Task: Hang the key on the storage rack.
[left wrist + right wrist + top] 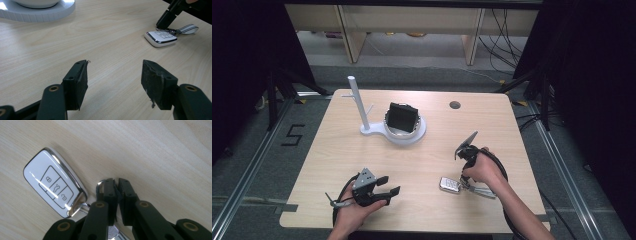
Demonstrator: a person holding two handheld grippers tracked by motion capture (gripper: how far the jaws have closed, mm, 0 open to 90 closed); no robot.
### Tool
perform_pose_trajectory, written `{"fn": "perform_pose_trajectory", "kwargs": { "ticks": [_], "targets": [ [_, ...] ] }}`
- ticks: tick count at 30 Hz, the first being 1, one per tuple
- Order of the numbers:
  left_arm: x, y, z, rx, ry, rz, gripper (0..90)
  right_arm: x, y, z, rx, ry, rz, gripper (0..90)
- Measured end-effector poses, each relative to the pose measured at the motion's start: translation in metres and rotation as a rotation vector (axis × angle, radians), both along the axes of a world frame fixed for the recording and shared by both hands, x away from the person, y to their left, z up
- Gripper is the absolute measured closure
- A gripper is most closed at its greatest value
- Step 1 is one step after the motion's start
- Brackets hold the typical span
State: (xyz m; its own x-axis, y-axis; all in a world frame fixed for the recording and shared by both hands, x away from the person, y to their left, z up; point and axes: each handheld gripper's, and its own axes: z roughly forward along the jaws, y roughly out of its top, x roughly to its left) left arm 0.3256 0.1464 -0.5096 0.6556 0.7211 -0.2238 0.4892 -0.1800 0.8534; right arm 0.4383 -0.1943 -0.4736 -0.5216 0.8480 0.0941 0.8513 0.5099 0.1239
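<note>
Two tongs, one key fob. Your right tongs (116, 185) point down at the counter (422, 160), near its right front, jaws pressed nearly together on the fob's metal ring (100, 185). White key fob (53, 191) lies flat, button face up, just beside them. Your left tongs (113, 82) rest at the counter's front left, spread wide with nothing between, well apart from the fob.

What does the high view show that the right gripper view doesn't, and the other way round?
High view: the white stand holding a black object, and the open left claw. Right gripper view: the button icons, and the right claw shut on the fob's metal ring. Both: the white key fob on the wooden table.
</note>
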Motion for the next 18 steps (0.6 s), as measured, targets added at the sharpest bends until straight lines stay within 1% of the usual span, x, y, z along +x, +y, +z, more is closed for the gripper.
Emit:
{"fn": "perform_pose_trajectory", "kwargs": {
  "ticks": [1,2,6,8,9,10,11,12,13,15,16,17,18],
  "targets": [
    [0.0002,-0.0003,-0.0004,-0.006,0.001,-0.005,37.5,0.0000,0.0000,0.0000,0.000,0.000,0.000,84.9],
    [0.0000,-0.0004,-0.0004,-0.003,0.001,-0.006,37.5,-0.0007,0.0014,0.0014,0.003,0.030,-0.025,84.9],
    [-0.0001,-0.0003,-0.0004,-0.003,0.000,-0.009,37.5,-0.0008,0.0013,0.0014,0.000,0.024,-0.018,85.8],
    [-0.0001,-0.0002,-0.0003,-0.004,0.000,-0.005,37.5,-0.0010,0.0015,0.0022,-0.005,0.032,-0.037,86.4],
    [-0.0001,-0.0002,-0.0001,-0.005,-0.001,-0.005,37.5,-0.0002,0.0006,0.0016,-0.004,0.026,-0.031,86.6],
    [-0.0001,-0.0002,-0.0001,-0.005,-0.001,-0.005,37.5,0.0020,-0.0013,0.0023,0.006,0.056,-0.025,87.0],
    [-0.0001,-0.0001,-0.0001,-0.005,-0.001,-0.005,37.5,0.0021,-0.0017,0.0011,0.003,0.028,-0.017,87.0],
    [-0.0001,-0.0001,-0.0001,-0.005,-0.001,-0.005,37.5,0.0021,-0.0017,0.0011,0.003,0.028,-0.017,87.0],
    [-0.0001,-0.0001,-0.0002,-0.005,-0.001,-0.005,37.5,0.0015,-0.0006,0.0023,-0.001,0.047,-0.032,87.0],
    [0.0000,-0.0004,-0.0002,-0.005,0.000,-0.005,37.5,0.0014,0.0007,0.0025,-0.010,0.046,-0.023,86.8],
    [0.0000,-0.0005,-0.0002,-0.005,0.001,-0.006,37.5,0.0021,0.0007,0.0014,-0.014,0.035,-0.006,86.5],
    [0.0000,-0.0006,-0.0001,-0.004,0.000,-0.007,37.5,0.0022,0.0012,0.0022,-0.021,0.042,0.002,86.4],
    [-0.0003,-0.0013,0.0000,-0.008,0.002,-0.003,37.5,0.0034,0.0006,0.0014,-0.027,0.029,0.050,86.0]
  ]
}}
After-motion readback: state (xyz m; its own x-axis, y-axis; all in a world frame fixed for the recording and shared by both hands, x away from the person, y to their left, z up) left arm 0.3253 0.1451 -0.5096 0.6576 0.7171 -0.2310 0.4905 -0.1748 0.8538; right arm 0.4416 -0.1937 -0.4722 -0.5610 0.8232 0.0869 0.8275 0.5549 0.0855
